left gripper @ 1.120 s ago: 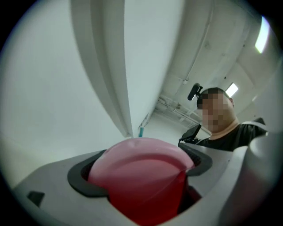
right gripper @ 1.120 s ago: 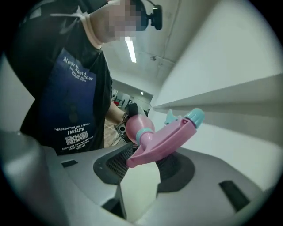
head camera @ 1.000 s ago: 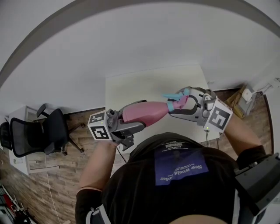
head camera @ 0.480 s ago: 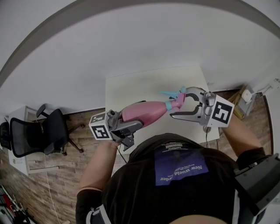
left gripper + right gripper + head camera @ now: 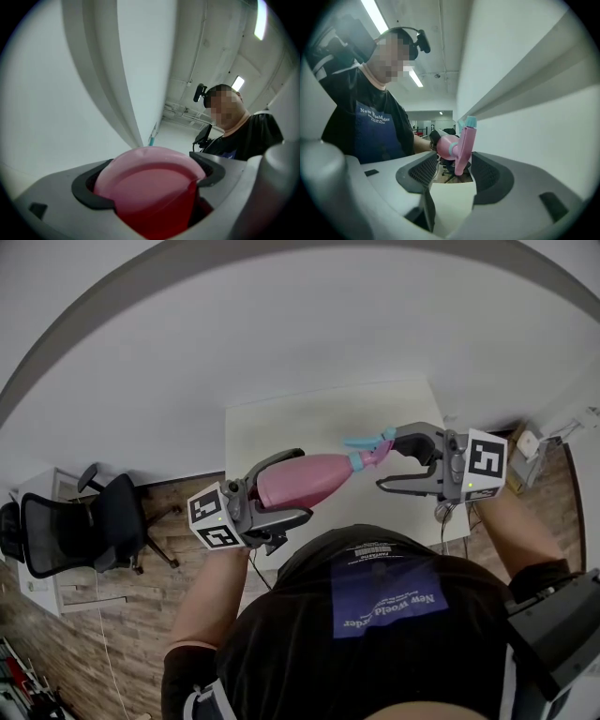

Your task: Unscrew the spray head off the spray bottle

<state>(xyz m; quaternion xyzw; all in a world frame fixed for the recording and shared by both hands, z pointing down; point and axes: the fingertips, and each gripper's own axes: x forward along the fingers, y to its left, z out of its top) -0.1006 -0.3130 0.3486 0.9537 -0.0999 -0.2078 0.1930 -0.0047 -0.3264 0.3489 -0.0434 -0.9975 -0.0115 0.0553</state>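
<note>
A pink spray bottle (image 5: pixel 305 479) is held level in the air over the white table (image 5: pixel 272 432), and my left gripper (image 5: pixel 279 486) is shut on its lower body. In the left gripper view the bottle's round base (image 5: pixel 150 185) fills the space between the jaws. The pink spray head (image 5: pixel 372 448) with its teal nozzle sits on the bottle's neck, pointing right. My right gripper (image 5: pixel 389 461) stands just right of the head. Its jaws are opening and no pad presses on anything. In the right gripper view the spray head (image 5: pixel 464 143) stands just past the fingertips of my right gripper (image 5: pixel 451 171).
A black office chair (image 5: pixel 80 526) stands on the wooden floor to the left of the table. A small white box (image 5: pixel 531 442) lies on the floor at the right, by the wall. The person's torso in a dark shirt fills the bottom of the head view.
My right gripper let go of the spray head, widened its jaws and drew back to the right. The left gripper with the bottle shifted slightly left and turned a little.
</note>
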